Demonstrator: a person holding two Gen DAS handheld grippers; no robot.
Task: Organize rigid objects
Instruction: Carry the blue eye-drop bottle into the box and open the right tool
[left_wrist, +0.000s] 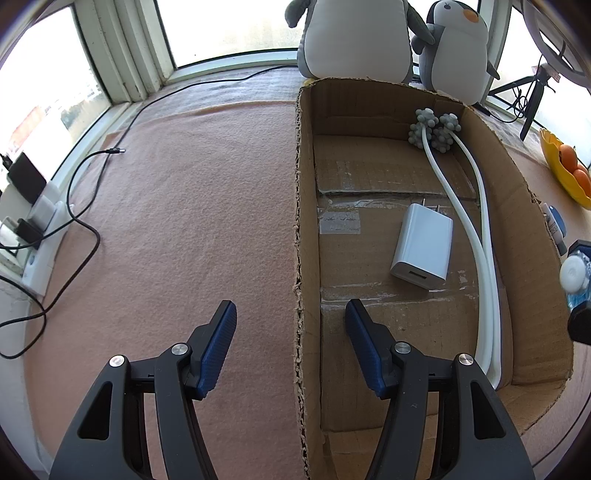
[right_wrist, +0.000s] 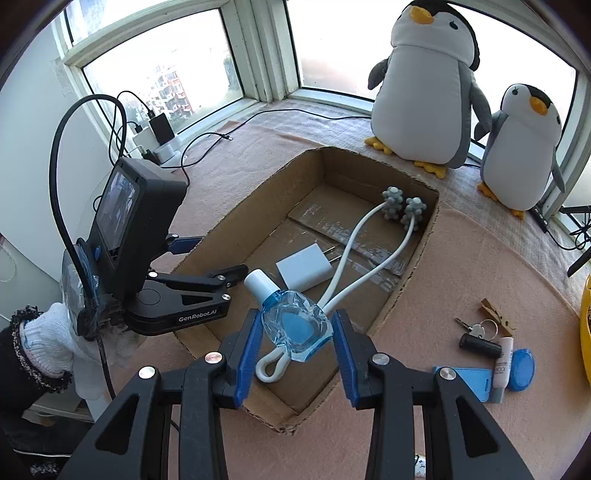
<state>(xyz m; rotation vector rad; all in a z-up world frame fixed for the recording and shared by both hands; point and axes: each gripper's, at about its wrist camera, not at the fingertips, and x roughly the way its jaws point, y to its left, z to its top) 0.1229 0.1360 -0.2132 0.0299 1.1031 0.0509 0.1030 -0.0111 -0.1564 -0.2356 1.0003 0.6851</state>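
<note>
My right gripper (right_wrist: 295, 332) is shut on a small clear-blue bottle (right_wrist: 295, 328) with a white cap, held above the near end of the open cardboard box (right_wrist: 424, 243). The bottle's white cap (left_wrist: 574, 273) also shows at the right edge of the left wrist view. Inside the box lie a white charger plug (left_wrist: 423, 247) and a white looped massager with grey knobbly balls (left_wrist: 434, 129). My left gripper (left_wrist: 290, 314) stands open, one finger on each side of the box's left wall (left_wrist: 301, 221), with neither pad pressing on it.
On the pink mat right of the box lie keys (right_wrist: 476, 328), a clothes peg (right_wrist: 495, 314), a black cylinder (right_wrist: 480, 345), a white tube (right_wrist: 504, 360), a blue lid (right_wrist: 521, 369) and a blue card (right_wrist: 471, 380). Two plush penguins (right_wrist: 424, 96) stand behind the box. Cables and chargers (left_wrist: 26, 206) lie at the left.
</note>
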